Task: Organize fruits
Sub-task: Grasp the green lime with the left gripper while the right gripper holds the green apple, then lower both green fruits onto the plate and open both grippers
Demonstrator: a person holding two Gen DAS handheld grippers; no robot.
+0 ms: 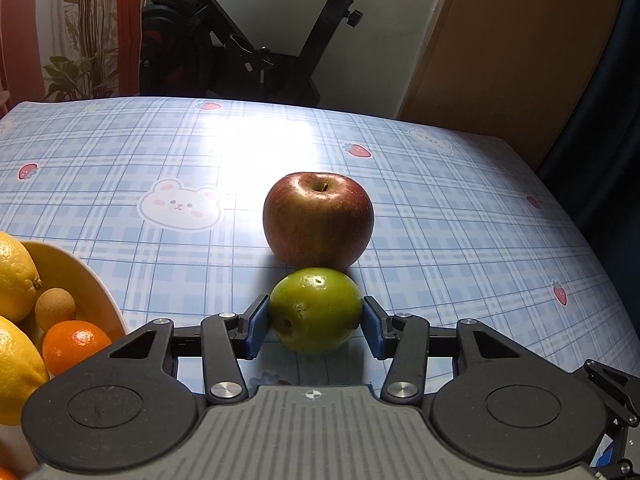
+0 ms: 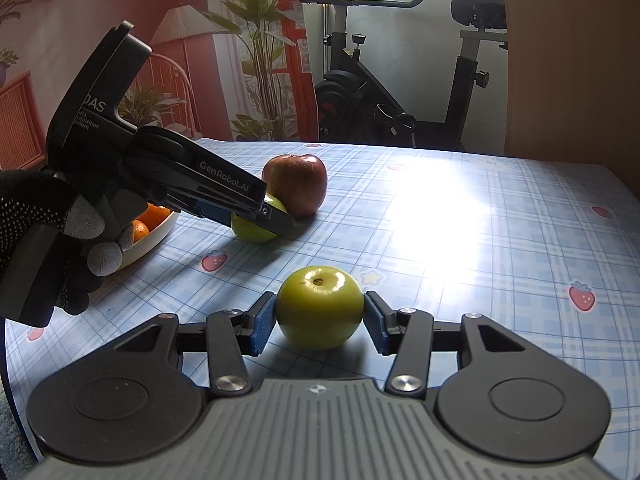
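- The blemished green fruit sits on the worktop between the blue pads of the left tongs; both pads press its sides, so these tongs are clamped on it.
- In the right wrist view the same fruit shows under the black arm of the left tongs, low against the worktop.
- Just behind it stands a red apple, upright with its stem hollow up; the two fruits touch or nearly touch.
- A smoother yellow-green apple rests on the worktop between the pads of the right tongs, which are closed on its sides at a narrow setting.
- This apple lies well apart from the red apple, nearer the front edge of the worktop.
- To the left stands a pale bowl holding two lemons, a small brown round fruit and an orange mandarin.
- A black dotted glove covers the hand gripping the left tool's handle.
- The worktop wears a blue checked cloth printed with bears and strawberries.
- Beyond the far edge stand an exercise bike and leafy plants.
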